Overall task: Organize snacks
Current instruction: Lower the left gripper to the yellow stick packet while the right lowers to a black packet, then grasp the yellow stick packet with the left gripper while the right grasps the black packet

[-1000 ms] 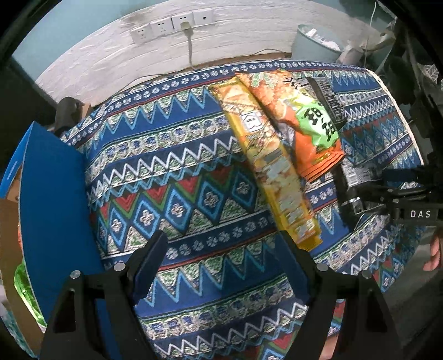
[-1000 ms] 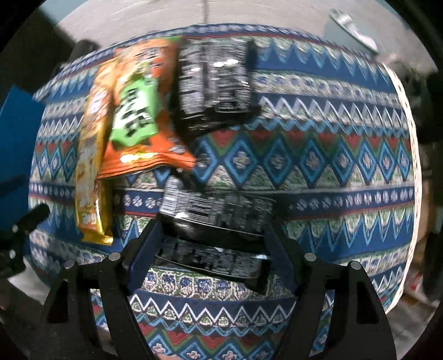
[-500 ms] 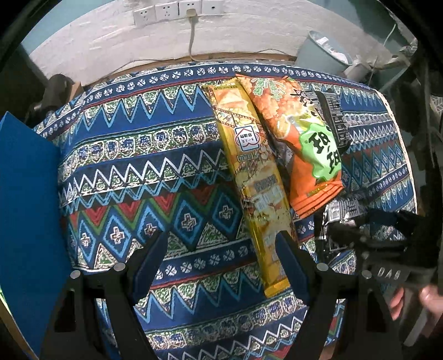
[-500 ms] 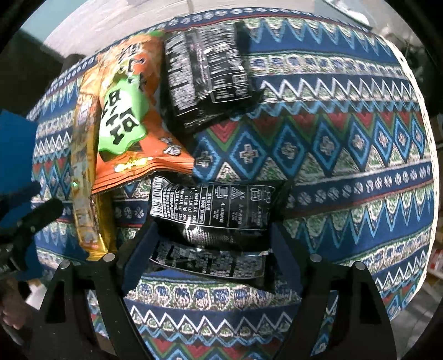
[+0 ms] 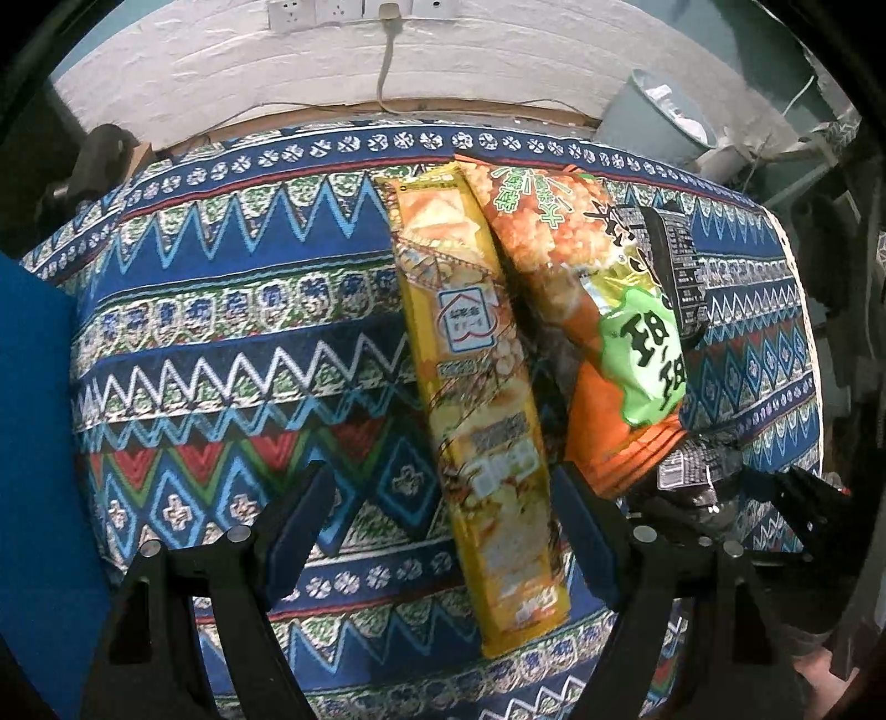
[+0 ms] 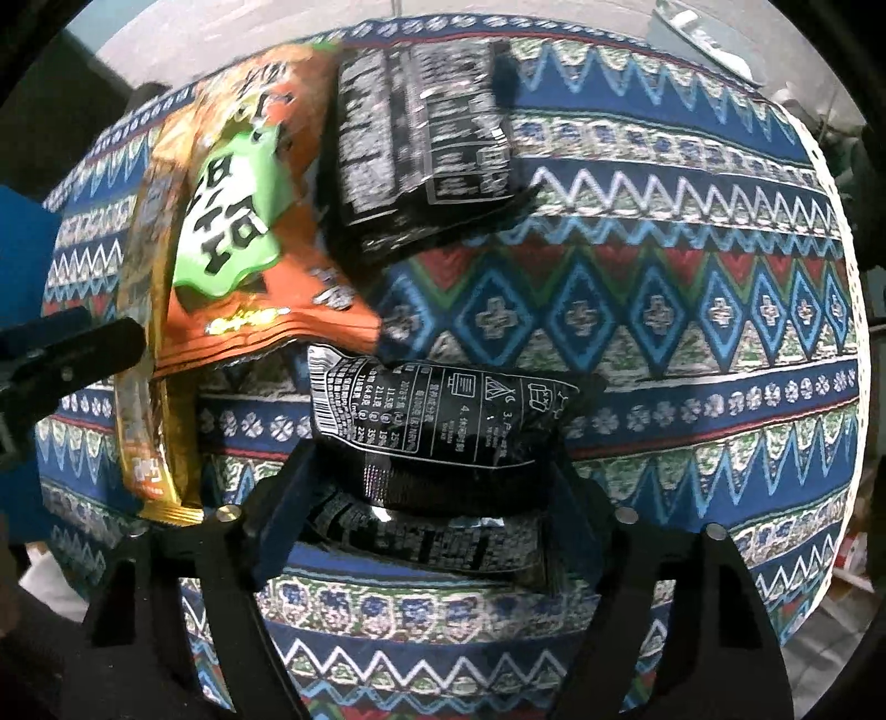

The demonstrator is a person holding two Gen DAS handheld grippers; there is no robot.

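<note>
A long yellow snack packet (image 5: pixel 476 387) lies lengthwise on the patterned tablecloth (image 5: pixel 221 332), with an orange and green packet (image 5: pixel 587 310) beside it on the right. My left gripper (image 5: pixel 443 531) hangs open over the yellow packet's near end, which lies between the fingers, closer to the right one. In the right wrist view a small black packet (image 6: pixel 443 421) bulges between the closing jaws of my right gripper (image 6: pixel 432 498), both pads against its ends. A larger black packet (image 6: pixel 421 144) lies farther back beside the orange packet (image 6: pixel 243 221).
A blue box (image 5: pixel 33 443) stands at the table's left edge. Behind the table are a white brick wall with sockets (image 5: pixel 354 8) and a grey bin (image 5: pixel 653 111). The cloth to the right of the packets (image 6: pixel 692 310) carries nothing. The table edge curves close on the right.
My left gripper has travelled right and lower, from bare cloth to over the yellow packet's near end. My right gripper has sunk onto the small black packet, which now bulges between its fingers.
</note>
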